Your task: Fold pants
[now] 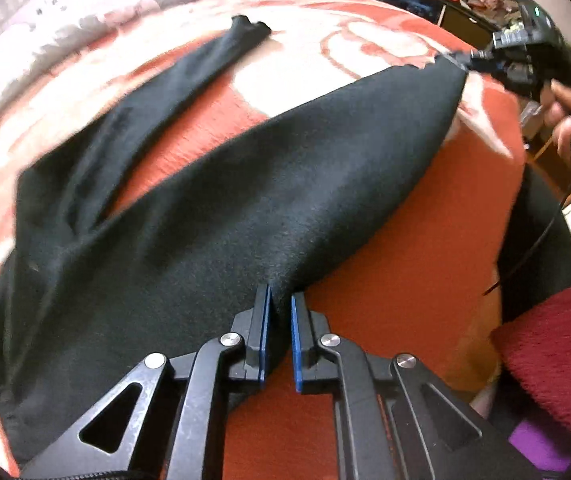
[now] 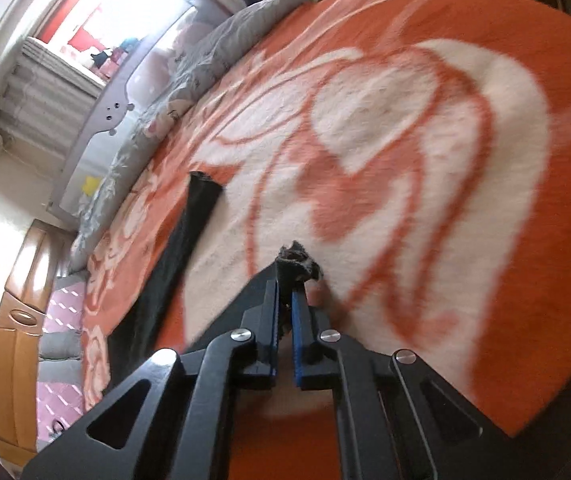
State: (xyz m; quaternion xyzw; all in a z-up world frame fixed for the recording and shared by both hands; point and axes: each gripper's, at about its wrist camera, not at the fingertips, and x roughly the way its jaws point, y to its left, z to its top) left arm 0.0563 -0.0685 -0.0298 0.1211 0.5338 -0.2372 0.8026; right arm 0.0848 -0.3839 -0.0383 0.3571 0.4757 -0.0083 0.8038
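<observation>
Nearest my left wrist lens, the left gripper (image 1: pixel 281 300) has its blue-padded fingers (image 1: pixel 264 320) pinched on the near edge of the black pants (image 1: pixel 245 200), a fold of cloth bunched between the pads at about 6 o'clock of the view. From there the pants spread across the orange and white blanket (image 1: pixel 425 264) on the bed: one leg runs taut toward 2 o'clock, where I see the right gripper (image 1: pixel 461 60) gripping its hem, held by the person's hand (image 1: pixel 569 116); the other leg lies flat and slack, reaching toward 11 o'clock. In the right wrist view the right gripper (image 2: pixel 285 292) is closed on that frayed hem (image 2: pixel 297 264), which pokes out beyond the fingertips at the centre, lifted off the blanket (image 2: pixel 405 160); the loose leg (image 2: pixel 189 232) stretches away at 9 to 10 o'clock. A grey patterned pillow (image 2: pixel 205 60) sits at the bed's far edge near 11 o'clock, and a dark red knitted sleeve (image 1: pixel 553 356) shows at 4 o'clock in my left view
</observation>
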